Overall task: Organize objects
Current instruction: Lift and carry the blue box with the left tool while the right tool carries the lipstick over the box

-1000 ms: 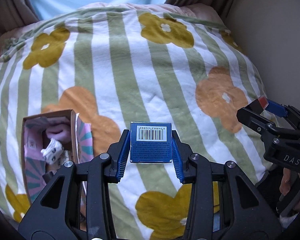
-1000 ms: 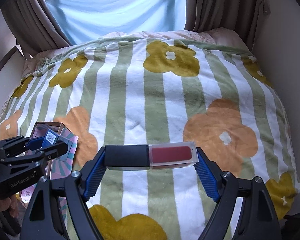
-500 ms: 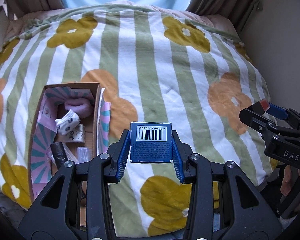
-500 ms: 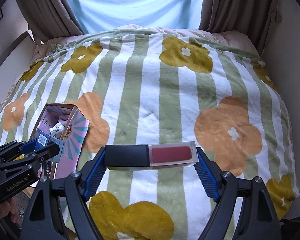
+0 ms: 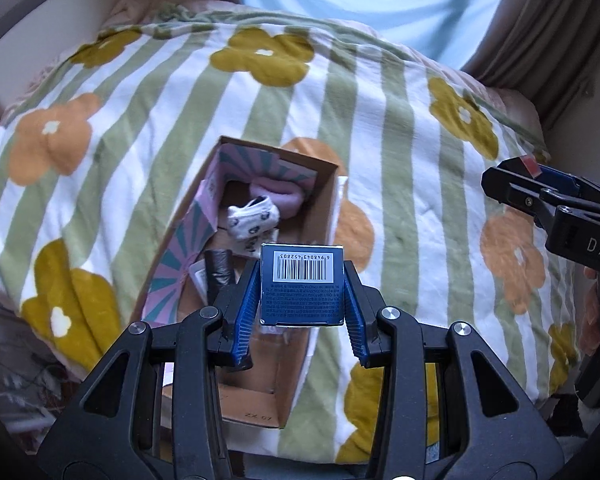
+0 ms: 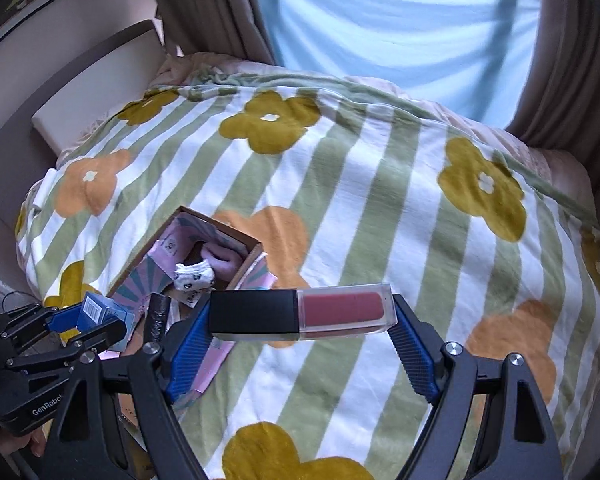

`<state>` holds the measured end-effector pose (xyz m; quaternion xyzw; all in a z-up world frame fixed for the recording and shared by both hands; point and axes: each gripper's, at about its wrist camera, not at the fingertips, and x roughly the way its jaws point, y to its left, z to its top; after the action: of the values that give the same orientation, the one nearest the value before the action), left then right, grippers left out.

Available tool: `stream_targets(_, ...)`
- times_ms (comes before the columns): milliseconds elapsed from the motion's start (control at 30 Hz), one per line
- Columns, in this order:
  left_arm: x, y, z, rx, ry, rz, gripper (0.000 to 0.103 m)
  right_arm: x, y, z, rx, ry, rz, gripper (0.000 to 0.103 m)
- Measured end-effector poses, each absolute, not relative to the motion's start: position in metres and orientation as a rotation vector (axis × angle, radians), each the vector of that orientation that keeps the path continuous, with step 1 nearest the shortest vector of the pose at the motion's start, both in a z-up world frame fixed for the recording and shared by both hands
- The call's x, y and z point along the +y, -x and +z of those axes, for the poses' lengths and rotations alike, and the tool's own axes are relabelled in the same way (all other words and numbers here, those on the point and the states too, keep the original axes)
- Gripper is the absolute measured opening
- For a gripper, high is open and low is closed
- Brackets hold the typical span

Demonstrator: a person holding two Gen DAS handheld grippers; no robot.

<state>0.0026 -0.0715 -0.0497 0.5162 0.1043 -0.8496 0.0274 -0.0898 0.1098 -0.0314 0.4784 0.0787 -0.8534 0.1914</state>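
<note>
Left gripper (image 5: 302, 304) clamps a blue barcoded box (image 5: 302, 284) above the open cardboard box (image 5: 320, 216) (socks inside, 11 o'clock). Right gripper (image 6: 300, 320), at 3 o'clock, clamps a lip-gloss tube (image 6: 302, 312) crosswise over the flowered blanket (image 6: 380, 200).

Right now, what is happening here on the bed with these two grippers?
A person is tidying small things into a cardboard box that sits open on a flowered blanket. The left gripper holds a small blue box with a barcode just above the cardboard box. The right gripper holds a lip gloss tube crosswise, over the blanket to the right of the box. Inside the box lie a white patterned sock, a pink cloth and a dark roll. Neither held item is in the box yet.
</note>
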Motion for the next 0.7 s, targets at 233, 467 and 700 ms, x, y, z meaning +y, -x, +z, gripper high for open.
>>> stream_targets(233,-0.123,-0.024,-0.079,0.457,-1.561,-2.456,0.036,0.035,0.106,-0.06,0.389,-1.321,-2.161,0.081)
stream_targets(467,-0.149,-0.036,-0.126,0.567,-1.569,-2.315,0.036,-0.023,0.116,-0.117,0.549,-1.356,-1.937,0.081)
stream_targets(700,-0.166,-0.028,-0.173,0.645,-1.577,-2.227,0.036,-0.055,0.127,-0.186,0.637,-1.414,-1.803,0.081)
